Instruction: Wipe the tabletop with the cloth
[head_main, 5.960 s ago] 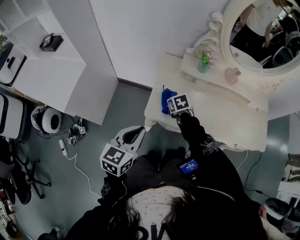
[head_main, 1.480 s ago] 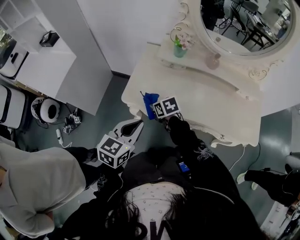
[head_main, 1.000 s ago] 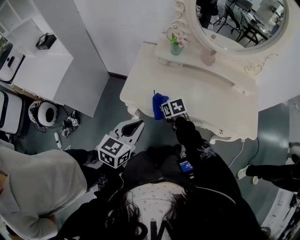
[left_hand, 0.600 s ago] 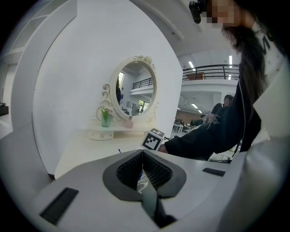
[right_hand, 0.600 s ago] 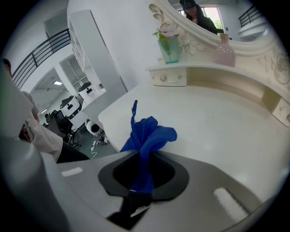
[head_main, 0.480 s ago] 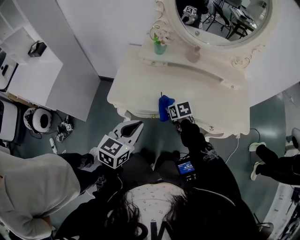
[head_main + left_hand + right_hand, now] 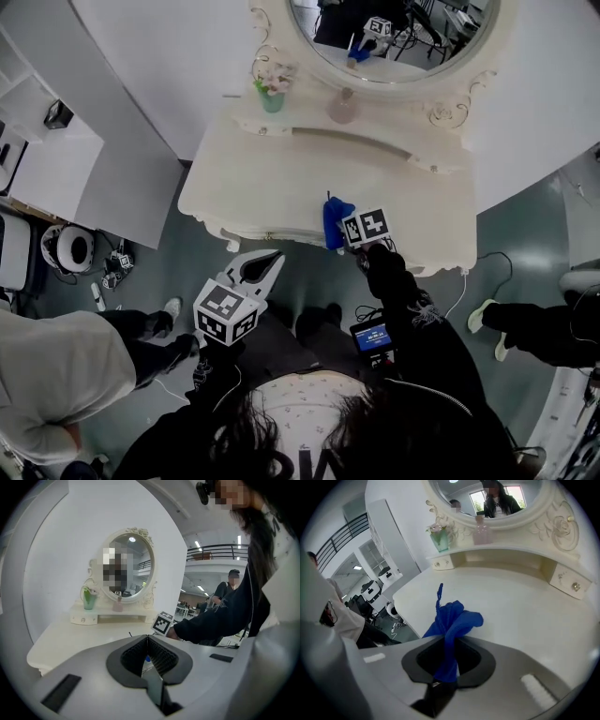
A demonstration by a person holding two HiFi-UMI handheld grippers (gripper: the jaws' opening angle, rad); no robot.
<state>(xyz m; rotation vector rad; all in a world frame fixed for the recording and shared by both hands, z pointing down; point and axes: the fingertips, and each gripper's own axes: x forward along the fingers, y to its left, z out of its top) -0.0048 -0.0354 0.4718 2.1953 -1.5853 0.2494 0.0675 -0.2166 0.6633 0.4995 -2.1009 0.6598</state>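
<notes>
In the head view the right hand-held gripper [image 7: 347, 231] sits at the near edge of the cream table [image 7: 272, 183], right of the table's middle, with a blue cloth [image 7: 335, 217] bunched at its tip. The cloth's long axis runs near to far, its free end pointing far toward the oval mirror [image 7: 394, 37]. The left hand-held gripper [image 7: 265, 265] hangs off the table, near and left of the cloth, over the floor. A green vase [image 7: 272, 97] and a pink bottle [image 7: 343, 109] stand on the far shelf under the mirror. In the left gripper view the left hand-held gripper [image 7: 147, 637] has its jaws pressed together with nothing between them; beyond them lie the table [image 7: 79, 637] and the right gripper's marker cube [image 7: 163, 623]. In the right gripper view the right hand-held gripper [image 7: 449, 644] pinches the cloth [image 7: 453, 619]. The cloth rises out of the jaws as a crumpled bundle lengthwise along them, a thin strand sticking up at its far end, over the table [image 7: 525, 616].
</notes>
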